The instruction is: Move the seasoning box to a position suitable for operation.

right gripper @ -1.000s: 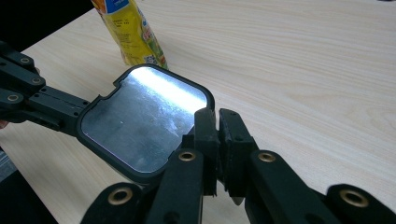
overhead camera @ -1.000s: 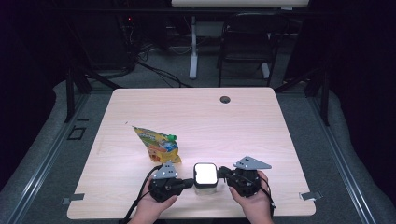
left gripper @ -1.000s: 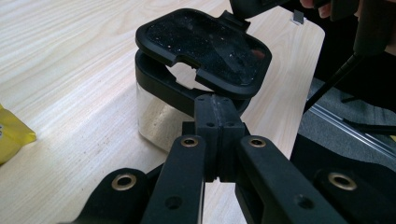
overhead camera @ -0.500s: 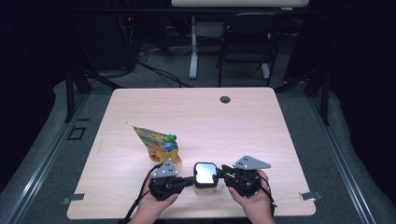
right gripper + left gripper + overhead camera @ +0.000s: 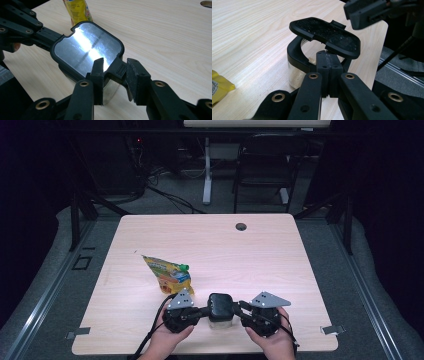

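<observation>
A small clear container (image 5: 220,321) with a black rim and a hinged black lid (image 5: 219,304) stands near the table's front edge between both grippers. My left gripper (image 5: 328,71) is shut on the container's black rim (image 5: 295,53), under the raised, tilted lid (image 5: 324,35). My right gripper (image 5: 116,73) has just been opening. Its jaws stand either side of the lid's ribbed tab (image 5: 119,69) with gaps showing. The lid's shiny face (image 5: 87,50) is turned toward the right gripper. Both hands rest at the table edge.
A yellow snack pouch with a green cap (image 5: 169,274) lies flat just behind the left gripper (image 5: 202,311), and shows again as pouch (image 5: 77,10). A cable hole (image 5: 241,226) sits at the table's (image 5: 280,265) far middle. Chairs and cables stand on the floor beyond.
The right gripper's jaws have spread apart at the lid's tab. The lid, bright white in the high view before, now looks dark there. Both hands stayed put.
</observation>
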### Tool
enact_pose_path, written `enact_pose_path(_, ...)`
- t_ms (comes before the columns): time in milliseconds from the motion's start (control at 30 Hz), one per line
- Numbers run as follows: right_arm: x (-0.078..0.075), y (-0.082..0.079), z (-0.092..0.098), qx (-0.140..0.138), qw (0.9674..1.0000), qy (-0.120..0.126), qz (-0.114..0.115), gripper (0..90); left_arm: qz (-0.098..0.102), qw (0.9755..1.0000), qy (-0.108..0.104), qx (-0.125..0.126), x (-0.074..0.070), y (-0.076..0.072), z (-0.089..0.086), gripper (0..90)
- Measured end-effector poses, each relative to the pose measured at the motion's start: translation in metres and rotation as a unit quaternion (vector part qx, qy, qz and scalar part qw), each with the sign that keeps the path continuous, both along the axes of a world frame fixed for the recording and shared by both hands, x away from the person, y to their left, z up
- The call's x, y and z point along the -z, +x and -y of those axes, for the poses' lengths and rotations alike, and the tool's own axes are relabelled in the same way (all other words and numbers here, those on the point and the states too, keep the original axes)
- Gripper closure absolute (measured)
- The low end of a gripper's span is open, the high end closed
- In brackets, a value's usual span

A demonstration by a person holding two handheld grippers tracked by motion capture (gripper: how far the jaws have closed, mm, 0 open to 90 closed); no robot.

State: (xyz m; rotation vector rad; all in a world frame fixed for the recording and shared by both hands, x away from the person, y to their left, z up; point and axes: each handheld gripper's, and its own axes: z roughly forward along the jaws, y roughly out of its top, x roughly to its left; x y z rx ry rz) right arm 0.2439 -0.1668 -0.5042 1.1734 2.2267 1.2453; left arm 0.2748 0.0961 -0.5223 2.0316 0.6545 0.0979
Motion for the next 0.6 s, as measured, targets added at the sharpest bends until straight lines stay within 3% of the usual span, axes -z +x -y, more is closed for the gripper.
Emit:
enact_pose_path(100,0.004,-0.002,0.005,-0.003,0.9997,0.022,-0.007,66.0,0.0,1.0,-0.002,-0.004,-0.001,0.002,0.002,90.0)
enact_pose_path(600,0.003,-0.014,-0.007,-0.047,0.9984,0.004,0.031,52.6,0.009,0.9998,0.002,-0.016,-0.008,0.008,0.007,89.5)
